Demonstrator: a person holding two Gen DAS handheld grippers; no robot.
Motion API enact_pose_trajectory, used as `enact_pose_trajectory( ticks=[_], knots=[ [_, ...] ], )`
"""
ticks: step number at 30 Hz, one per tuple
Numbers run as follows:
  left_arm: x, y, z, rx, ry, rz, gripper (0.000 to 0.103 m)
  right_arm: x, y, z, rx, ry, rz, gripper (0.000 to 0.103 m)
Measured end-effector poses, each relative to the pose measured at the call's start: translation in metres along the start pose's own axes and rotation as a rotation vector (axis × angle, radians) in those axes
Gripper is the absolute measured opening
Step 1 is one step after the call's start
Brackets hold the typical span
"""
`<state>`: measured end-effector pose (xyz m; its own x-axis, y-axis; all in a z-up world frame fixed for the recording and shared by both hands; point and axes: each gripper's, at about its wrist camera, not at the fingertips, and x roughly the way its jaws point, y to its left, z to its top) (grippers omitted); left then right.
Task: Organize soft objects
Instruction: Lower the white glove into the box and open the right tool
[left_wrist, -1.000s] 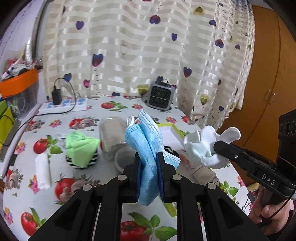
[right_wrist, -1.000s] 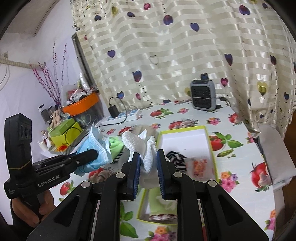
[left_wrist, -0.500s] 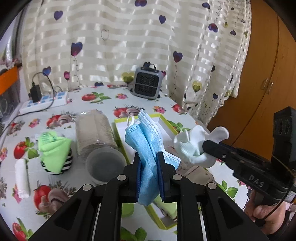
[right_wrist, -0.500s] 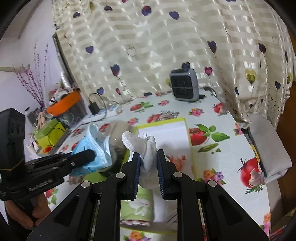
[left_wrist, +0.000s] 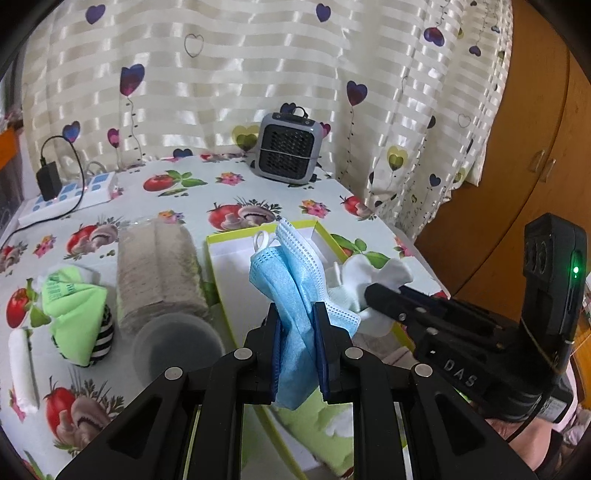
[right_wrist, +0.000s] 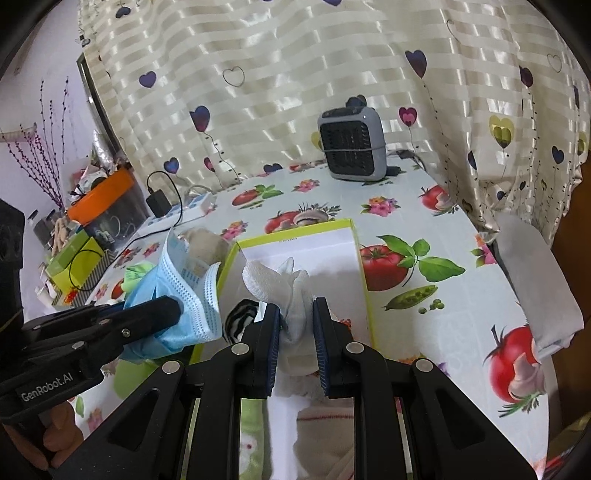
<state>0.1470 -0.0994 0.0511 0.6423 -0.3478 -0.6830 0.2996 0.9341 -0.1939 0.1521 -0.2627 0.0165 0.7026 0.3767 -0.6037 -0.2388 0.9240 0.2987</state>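
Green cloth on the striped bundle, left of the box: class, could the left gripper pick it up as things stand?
Probably not yet. The left gripper is shut on the blue face mask, so its fingers are occupied. The green cloth itself lies uncovered on the table, nothing above it.

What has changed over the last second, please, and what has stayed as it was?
Both grippers have carried their loads rightward, toward the box: the left gripper with the mask now hangs at the box's left edge, and the right gripper holds the sock above its interior. Nothing was let go or newly grasped. The items on the table stayed put.
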Motion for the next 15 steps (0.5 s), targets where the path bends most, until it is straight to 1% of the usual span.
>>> enact_pose_trajectory(
  ticks=[6,9,12,15],
  knots=[
    [0.012,-0.009,0.007,0.007,0.011,-0.013,0.016,0.008,-0.005,0.003,-0.001,0.023,-0.001,0.022],
    [0.018,-0.012,0.009,0.004,0.019,-0.016,0.019,0.008,-0.003,0.001,-0.019,0.031,-0.011,0.026],
    [0.027,-0.012,0.01,-0.004,0.044,-0.018,0.021,0.004,0.0,0.0,-0.033,0.028,-0.021,0.036],
    [0.037,-0.009,0.01,-0.022,0.068,-0.017,0.025,-0.003,-0.002,-0.001,-0.032,0.014,-0.028,0.036]
  ],
)
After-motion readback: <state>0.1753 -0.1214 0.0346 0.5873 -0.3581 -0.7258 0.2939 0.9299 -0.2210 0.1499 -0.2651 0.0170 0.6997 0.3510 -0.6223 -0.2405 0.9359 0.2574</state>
